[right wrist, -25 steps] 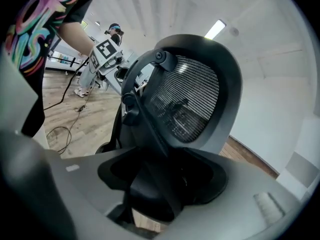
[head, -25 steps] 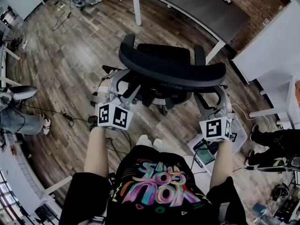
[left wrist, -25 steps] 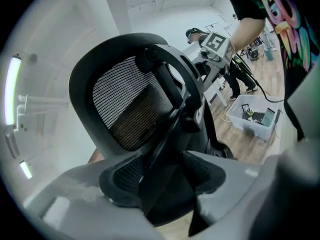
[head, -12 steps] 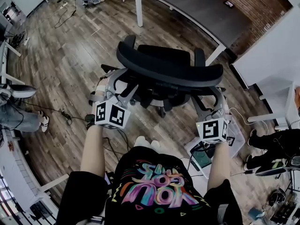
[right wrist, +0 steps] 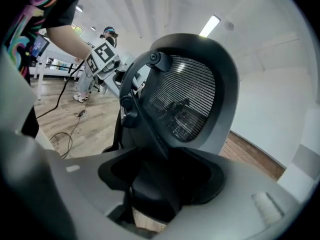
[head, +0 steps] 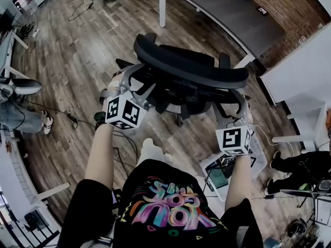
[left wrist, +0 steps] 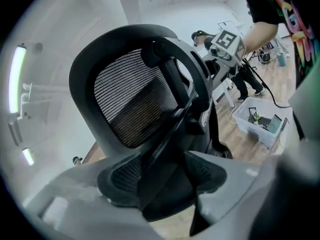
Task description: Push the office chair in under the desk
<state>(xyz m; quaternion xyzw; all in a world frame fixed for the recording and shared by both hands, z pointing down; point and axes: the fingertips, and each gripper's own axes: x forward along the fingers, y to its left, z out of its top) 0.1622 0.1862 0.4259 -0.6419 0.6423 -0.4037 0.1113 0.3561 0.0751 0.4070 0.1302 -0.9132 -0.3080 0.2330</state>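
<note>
The black mesh office chair [head: 191, 68] stands with its back toward me, short of the dark-topped desk [head: 227, 9]. My left gripper [head: 135, 84] is at the left strut of the backrest frame. In the left gripper view that strut [left wrist: 165, 134] runs between the jaws of the left gripper [left wrist: 162, 171], which have just been opening, and the pads do not visibly press it. My right gripper [head: 234, 105] straddles the right strut. Seen from the right gripper [right wrist: 160, 176], the frame [right wrist: 150, 139] fills the dark gap, so its grip is unclear.
A clear plastic box [head: 227, 172] of gear sits on the wood floor at my right foot. Cables [head: 67, 120] trail at the left. A white desk [head: 305, 61] stands to the right, with a person's legs [head: 297, 161] below it. Shoes [head: 20, 87] show at the left edge.
The left gripper's marker cube has tipped and sits slightly higher in the head view. The chair and the right gripper keep about the same place before the desk.
</note>
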